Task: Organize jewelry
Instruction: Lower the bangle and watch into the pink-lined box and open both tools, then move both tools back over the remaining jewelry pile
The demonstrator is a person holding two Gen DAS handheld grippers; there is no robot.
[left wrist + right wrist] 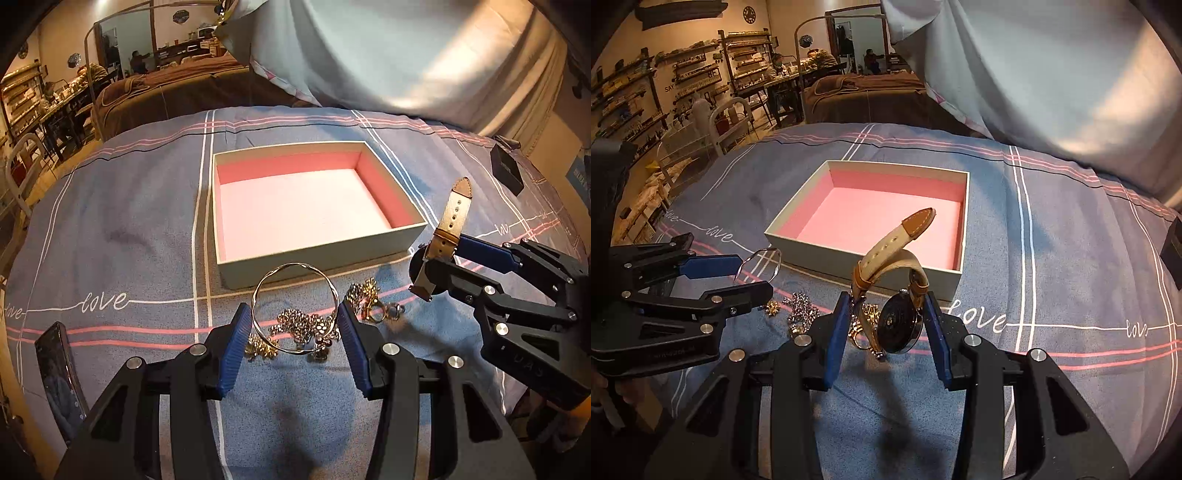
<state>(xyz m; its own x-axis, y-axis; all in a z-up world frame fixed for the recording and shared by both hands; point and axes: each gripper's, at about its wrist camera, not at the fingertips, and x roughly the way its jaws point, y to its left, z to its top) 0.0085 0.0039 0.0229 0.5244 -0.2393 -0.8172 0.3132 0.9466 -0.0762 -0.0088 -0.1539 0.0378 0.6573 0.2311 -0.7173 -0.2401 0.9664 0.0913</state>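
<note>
left gripper (pixel 295 325): my jaws pinch the gold bangle (pixel 295 308) above the loose jewelry (pixel 306 326) on the bed
right gripper (pixel 886 325): jaws clamp the watch (pixel 899 325) – dial visible only in right view
box (pixel 413 230): open, pink-lined – just beyond

Gold bangle (pixel 295 308) and tan-strapped watch (pixel 899 295) raised — open pink-lined box (pixel 402 245) beyond.
</note>
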